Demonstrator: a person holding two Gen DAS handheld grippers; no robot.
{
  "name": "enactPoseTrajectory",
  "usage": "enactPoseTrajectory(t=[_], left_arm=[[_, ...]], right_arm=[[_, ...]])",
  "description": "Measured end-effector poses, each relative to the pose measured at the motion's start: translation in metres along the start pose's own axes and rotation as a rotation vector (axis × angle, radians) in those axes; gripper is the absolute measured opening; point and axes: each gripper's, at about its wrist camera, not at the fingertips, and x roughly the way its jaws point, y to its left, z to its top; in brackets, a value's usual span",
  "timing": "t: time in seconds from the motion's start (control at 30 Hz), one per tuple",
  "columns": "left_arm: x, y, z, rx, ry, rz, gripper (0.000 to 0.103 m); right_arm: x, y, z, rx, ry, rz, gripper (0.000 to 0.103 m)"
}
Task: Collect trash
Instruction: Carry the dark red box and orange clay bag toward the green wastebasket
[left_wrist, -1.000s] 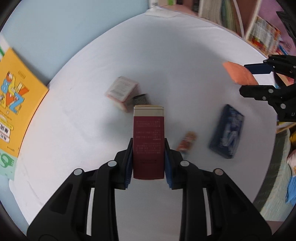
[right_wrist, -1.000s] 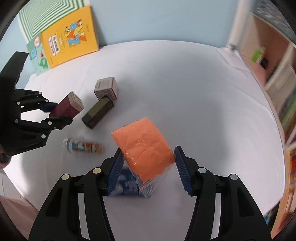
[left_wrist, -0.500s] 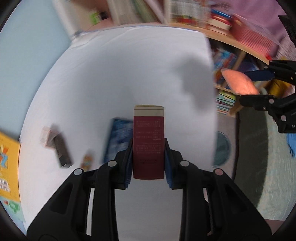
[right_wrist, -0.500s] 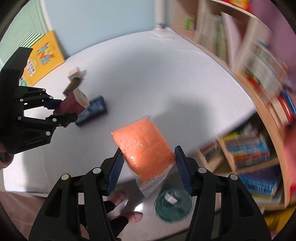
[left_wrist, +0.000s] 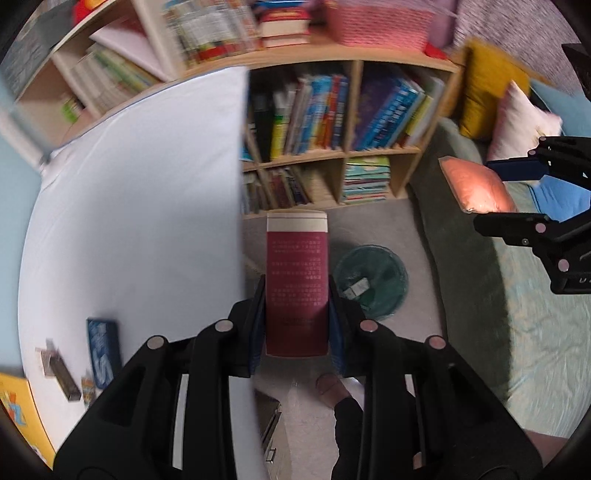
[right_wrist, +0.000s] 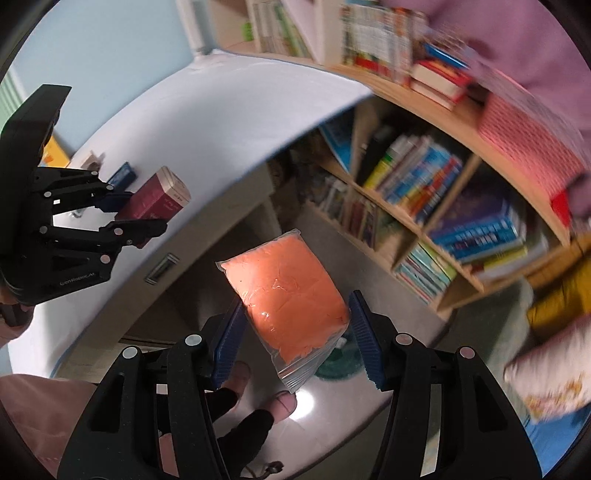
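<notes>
Pinching a dark red carton (left_wrist: 297, 280) between its pads, the left gripper (left_wrist: 297, 321) hangs past the white table's (left_wrist: 140, 206) edge, above the floor and beside a round green bin (left_wrist: 384, 273). The right gripper (right_wrist: 295, 332) clamps a clear bag of orange stuff (right_wrist: 288, 295) near the bookshelf (right_wrist: 424, 206), while 3 small boxes lie on the table.

My left gripper (left_wrist: 297, 314) clamps a maroon carton (left_wrist: 297, 284) upright over the floor, past the white tabletop (left_wrist: 140, 206) edge. A round green bin (left_wrist: 384, 273) sits just right of it. My right gripper (left_wrist: 495, 195) holds an orange bag (left_wrist: 474, 184) near the bookshelf (left_wrist: 332, 155).
</notes>
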Motion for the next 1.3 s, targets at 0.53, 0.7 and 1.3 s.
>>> enactPoseTrajectory(t=[0.53, 0.7, 1.3], left_arm=[[0.035, -0.082, 0.027, 0.191, 0.072, -0.052, 0.026], [0.045, -0.095, 0.032, 0.221, 0.091, -0.063, 0.026], [0.08, -0.12, 0.048, 0.269, 0.158, -0.093, 0.026]], right_arm=[[0.007, -0.047, -0.05, 0.167, 0.026, 0.003, 0.056], [0.014, -0.057, -0.055, 0.199, 0.038, 0.012, 0.056], [0.035, -0.08, -0.065, 0.252, 0.086, 0.039, 0.056]])
